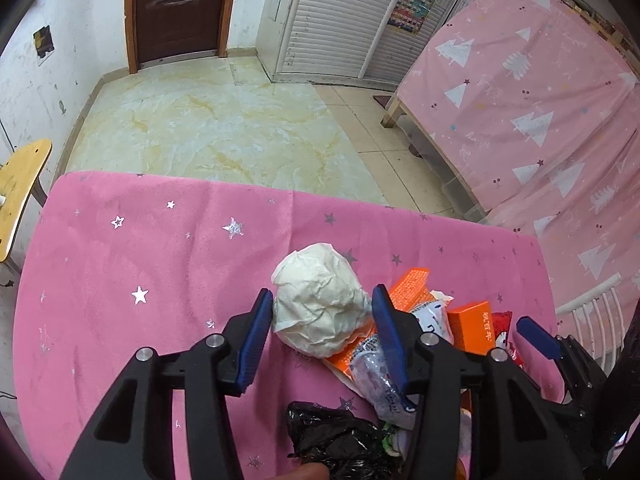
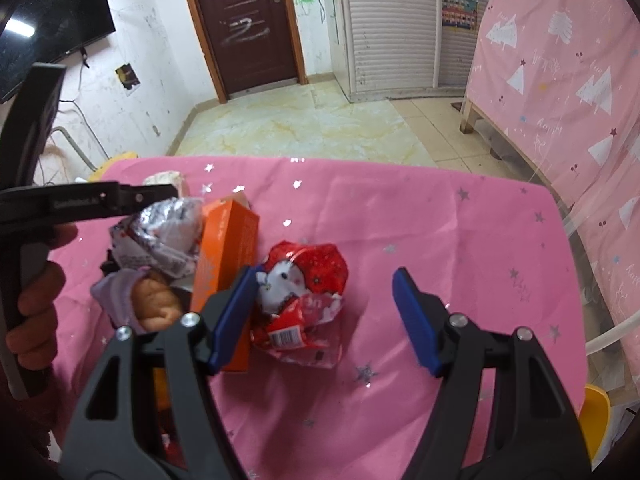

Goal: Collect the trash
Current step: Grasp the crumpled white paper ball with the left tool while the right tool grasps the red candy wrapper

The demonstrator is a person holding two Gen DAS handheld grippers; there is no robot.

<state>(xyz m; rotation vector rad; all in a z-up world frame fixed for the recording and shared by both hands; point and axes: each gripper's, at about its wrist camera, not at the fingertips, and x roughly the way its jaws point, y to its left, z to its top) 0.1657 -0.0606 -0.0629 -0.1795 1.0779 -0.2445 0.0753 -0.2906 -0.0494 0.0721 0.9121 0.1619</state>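
A crumpled white paper ball (image 1: 320,300) lies on the pink star tablecloth (image 1: 140,248). My left gripper (image 1: 322,308) is open with its blue fingers on either side of the ball, not squeezing it. Orange boxes (image 1: 468,324), a silvery wrapper (image 1: 380,376) and a black plastic bag (image 1: 340,440) lie just right of and below it. In the right wrist view my right gripper (image 2: 324,300) is open over a red and white snack wrapper (image 2: 304,292). An orange box (image 2: 228,264) stands against its left finger. The left gripper's body (image 2: 80,204) shows at left.
The table's far edge (image 1: 280,190) drops to a marble floor. A bed with a pink tree-print sheet (image 1: 540,100) stands on the right. A wooden chair (image 1: 20,188) is at left and a yellow object (image 2: 596,412) at the table's right edge.
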